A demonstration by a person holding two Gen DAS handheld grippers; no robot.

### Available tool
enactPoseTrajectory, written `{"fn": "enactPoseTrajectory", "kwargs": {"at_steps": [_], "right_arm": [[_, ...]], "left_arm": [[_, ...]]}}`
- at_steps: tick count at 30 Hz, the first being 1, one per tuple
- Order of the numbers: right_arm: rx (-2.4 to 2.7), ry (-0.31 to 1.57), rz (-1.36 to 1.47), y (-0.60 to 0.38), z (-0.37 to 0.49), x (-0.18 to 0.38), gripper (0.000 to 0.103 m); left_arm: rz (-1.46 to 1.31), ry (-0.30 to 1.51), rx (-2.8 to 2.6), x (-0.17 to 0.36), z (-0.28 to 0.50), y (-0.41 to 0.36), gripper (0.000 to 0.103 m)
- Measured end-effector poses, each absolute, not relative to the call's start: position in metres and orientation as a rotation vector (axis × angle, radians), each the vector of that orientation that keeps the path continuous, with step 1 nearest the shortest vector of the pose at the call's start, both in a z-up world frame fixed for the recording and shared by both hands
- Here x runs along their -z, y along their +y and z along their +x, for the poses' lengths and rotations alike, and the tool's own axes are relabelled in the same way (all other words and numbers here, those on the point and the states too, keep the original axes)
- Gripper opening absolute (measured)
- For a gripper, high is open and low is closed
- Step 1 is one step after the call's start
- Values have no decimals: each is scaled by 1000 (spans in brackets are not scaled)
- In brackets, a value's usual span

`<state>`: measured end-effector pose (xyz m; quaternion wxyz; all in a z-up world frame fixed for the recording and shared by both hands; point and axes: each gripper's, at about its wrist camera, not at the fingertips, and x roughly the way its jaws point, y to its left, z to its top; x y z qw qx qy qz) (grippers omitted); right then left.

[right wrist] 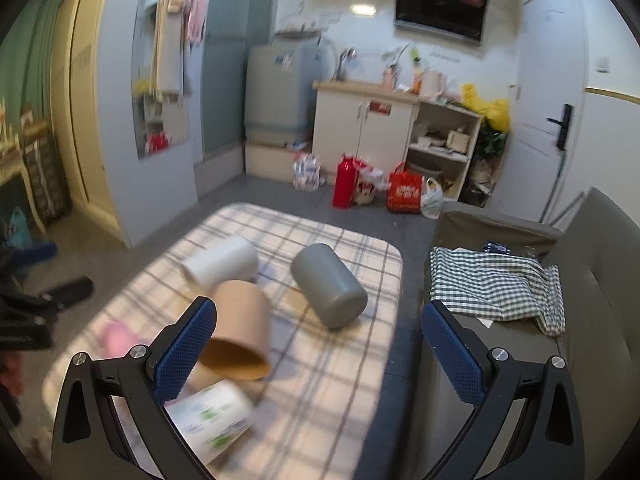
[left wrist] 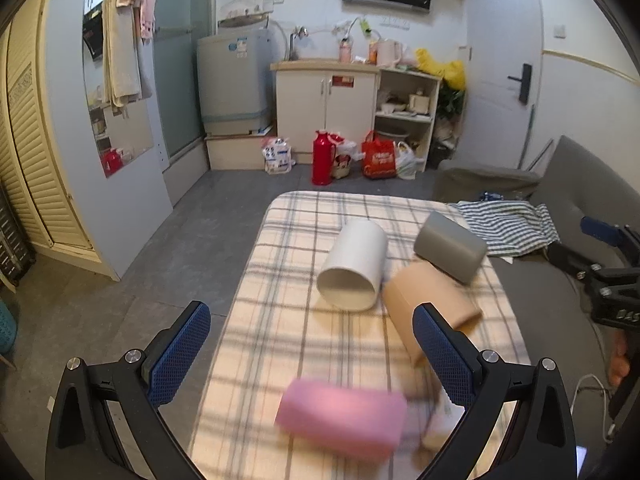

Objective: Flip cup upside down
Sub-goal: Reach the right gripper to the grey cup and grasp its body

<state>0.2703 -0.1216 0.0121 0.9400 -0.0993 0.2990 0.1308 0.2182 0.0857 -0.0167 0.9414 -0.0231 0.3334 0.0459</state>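
Observation:
Several cups lie on their sides on a plaid-covered table (left wrist: pixel 304 344). A white cup (left wrist: pixel 354 266) lies with its mouth toward me, a grey cup (left wrist: pixel 450 246) behind it, a tan cup (left wrist: pixel 428 304) beside them and a blurred pink cup (left wrist: pixel 340 416) nearest. My left gripper (left wrist: pixel 312 352) is open above the table, over the pink cup, holding nothing. In the right wrist view the white cup (right wrist: pixel 222 262), grey cup (right wrist: pixel 328 286), tan cup (right wrist: pixel 240 330) and pink cup (right wrist: pixel 116 338) show again. My right gripper (right wrist: pixel 320 344) is open and empty, above the table's right part.
A white and green tissue roll (right wrist: pixel 212 420) lies near the front of the table. A grey sofa (right wrist: pixel 580 280) with a checked cloth (right wrist: pixel 496 286) stands to the right. A red flask (left wrist: pixel 322 158) and bags stand on the floor by the far cabinet.

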Motion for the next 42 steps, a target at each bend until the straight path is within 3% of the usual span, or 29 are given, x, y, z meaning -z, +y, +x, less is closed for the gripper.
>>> {"fn": "enactPoseTrajectory", "kwargs": {"at_steps": [11, 20, 24, 33, 42], "right_arm": [[-334, 804, -248, -120, 391, 83, 103], [-354, 887, -234, -108, 428, 111, 103], [-340, 920, -255, -99, 431, 114, 87], [-244, 920, -291, -106, 396, 92, 78], [-150, 892, -207, -125, 296, 34, 74]], "left_arm": [[-45, 746, -110, 47, 308, 88, 103], [-26, 772, -88, 61, 317, 81, 103], [-61, 796, -85, 62, 316, 85, 103], [-56, 764, -80, 37, 298, 83, 103], [-49, 696, -53, -13, 239, 80, 103]]}}
